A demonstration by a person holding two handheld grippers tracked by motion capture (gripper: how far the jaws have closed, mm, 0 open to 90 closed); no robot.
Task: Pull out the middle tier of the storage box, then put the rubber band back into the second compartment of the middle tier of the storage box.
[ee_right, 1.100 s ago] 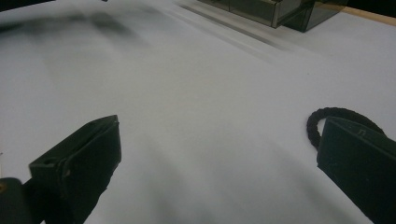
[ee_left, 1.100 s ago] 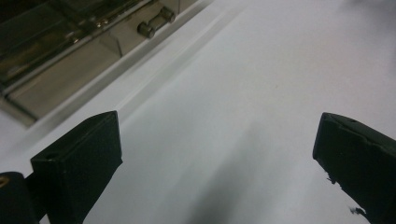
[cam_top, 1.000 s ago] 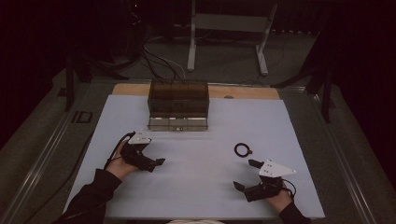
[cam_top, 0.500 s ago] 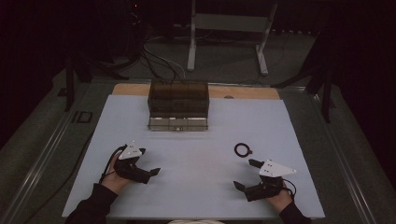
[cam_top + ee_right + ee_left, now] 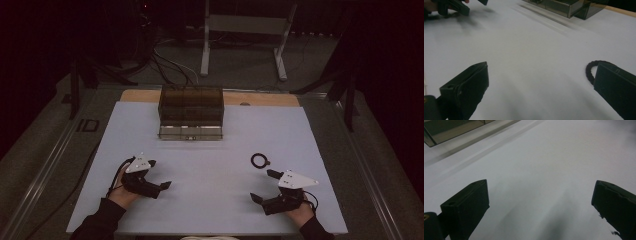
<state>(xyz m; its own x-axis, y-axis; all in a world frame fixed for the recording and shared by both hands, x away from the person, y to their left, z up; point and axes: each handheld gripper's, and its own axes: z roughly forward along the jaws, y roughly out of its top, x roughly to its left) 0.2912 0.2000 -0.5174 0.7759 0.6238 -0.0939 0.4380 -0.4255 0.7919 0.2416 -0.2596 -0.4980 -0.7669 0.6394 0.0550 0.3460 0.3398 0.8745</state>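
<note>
A small black braided ring [image 5: 259, 160] lies on the white table [image 5: 210, 165], right of centre. My right gripper [image 5: 264, 186] rests near the front right, open, just nearer than the ring. In the right gripper view the ring [image 5: 591, 68] peeks out beside the right jaw, with nothing between the jaws. My left gripper [image 5: 159, 174] sits at the front left, open and empty, jaws pointing right. The left gripper view has bare white table [image 5: 536, 170] between its wide jaws. A dark see-through box [image 5: 191, 111] stands at the back centre.
The box [image 5: 564, 6] shows at the top of the right gripper view, its corner [image 5: 451, 131] at the top left of the left gripper view. The other hand's gripper [image 5: 454, 6] is at the upper left of the right gripper view. A wooden strip [image 5: 260, 99] borders the far edge.
My left gripper has drawn back toward the front edge of the table. The right gripper and the ring have stayed put.
</note>
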